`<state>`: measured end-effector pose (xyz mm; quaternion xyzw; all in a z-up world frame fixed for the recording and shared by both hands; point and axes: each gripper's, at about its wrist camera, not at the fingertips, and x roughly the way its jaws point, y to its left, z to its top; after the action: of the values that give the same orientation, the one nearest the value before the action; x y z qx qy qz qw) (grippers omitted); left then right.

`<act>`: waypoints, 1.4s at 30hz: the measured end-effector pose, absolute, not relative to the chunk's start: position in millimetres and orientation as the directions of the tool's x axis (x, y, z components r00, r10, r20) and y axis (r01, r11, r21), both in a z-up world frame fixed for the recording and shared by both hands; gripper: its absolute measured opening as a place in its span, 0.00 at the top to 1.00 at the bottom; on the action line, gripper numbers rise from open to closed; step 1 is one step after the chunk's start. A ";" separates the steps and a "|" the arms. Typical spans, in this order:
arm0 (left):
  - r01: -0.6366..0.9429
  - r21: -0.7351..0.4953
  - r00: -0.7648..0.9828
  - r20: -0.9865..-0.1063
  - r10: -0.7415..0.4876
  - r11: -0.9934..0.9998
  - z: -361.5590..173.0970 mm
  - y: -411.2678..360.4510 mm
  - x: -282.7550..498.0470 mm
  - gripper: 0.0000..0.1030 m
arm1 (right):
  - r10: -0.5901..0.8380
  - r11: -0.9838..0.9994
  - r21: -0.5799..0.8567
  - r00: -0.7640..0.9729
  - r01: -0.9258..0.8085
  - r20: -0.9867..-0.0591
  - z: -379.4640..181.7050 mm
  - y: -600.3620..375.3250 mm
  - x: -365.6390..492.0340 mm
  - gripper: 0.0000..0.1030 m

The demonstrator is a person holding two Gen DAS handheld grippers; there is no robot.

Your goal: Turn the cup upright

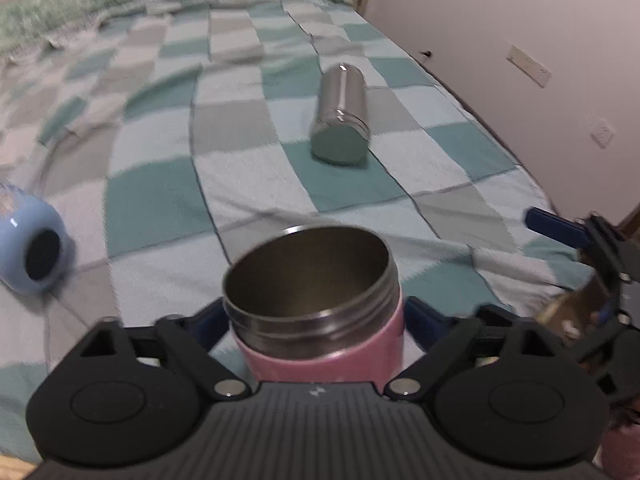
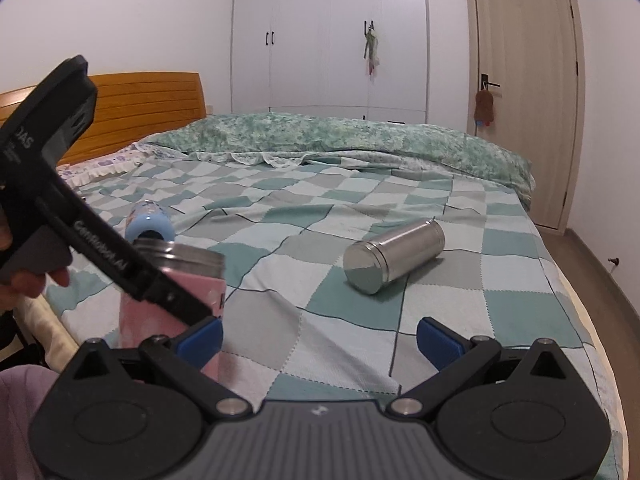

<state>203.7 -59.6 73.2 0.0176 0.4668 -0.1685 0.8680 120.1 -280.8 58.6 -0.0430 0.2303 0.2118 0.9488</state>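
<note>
A pink cup (image 1: 320, 344) with a steel threaded rim stands upright, mouth up, between the fingers of my left gripper (image 1: 316, 320), which is shut on its body. In the right wrist view the same pink cup (image 2: 172, 304) stands near the bed's front left edge with the left gripper's arm across it. My right gripper (image 2: 320, 340) is open and empty, low over the bedspread to the right of the pink cup. A steel cup (image 1: 340, 116) lies on its side further out on the bed, also seen in the right wrist view (image 2: 394, 254).
A light blue cup (image 1: 34, 244) lies on its side at the left, also in the right wrist view (image 2: 150, 222). The checked bedspread (image 2: 320, 220) covers the bed; a green quilt (image 2: 340, 136) lies at the back. A wall runs along the bed's right side.
</note>
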 end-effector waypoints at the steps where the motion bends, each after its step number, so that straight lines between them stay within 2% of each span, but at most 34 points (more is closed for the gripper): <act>1: 0.302 -0.102 0.535 -0.805 -0.257 0.948 74.9 -60.5 202.4 0.00 | 0.380 0.907 0.016 0.804 -0.420 -0.456 58.6 -281.3 120.2 0.00; 12: 0.281 -0.056 0.684 -0.689 -0.241 0.958 102.1 -29.7 169.7 0.00 | 0.389 0.902 0.012 0.802 -0.431 -0.454 70.3 -267.9 115.7 0.00; 22: 0.177 -0.010 0.796 -0.587 -0.149 0.984 99.4 42.3 146.4 0.00 | 0.406 0.883 0.005 0.758 -0.469 -0.511 84.1 -203.1 130.3 0.00; 31: 0.118 -0.011 0.820 -0.563 -0.104 0.993 78.1 86.6 150.3 0.00 | 0.365 0.900 0.034 0.707 -0.435 -0.606 82.6 -154.3 163.1 0.00; 42: 0.176 0.017 0.815 -0.564 -0.136 0.984 54.3 100.8 162.8 0.00 | 0.294 0.913 0.023 0.617 -0.408 -0.730 71.0 -111.5 204.0 0.00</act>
<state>162.8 100.8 54.3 0.0343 0.2932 -0.0820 0.9519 204.0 -111.5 71.0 -0.0727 0.3912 0.1956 0.8963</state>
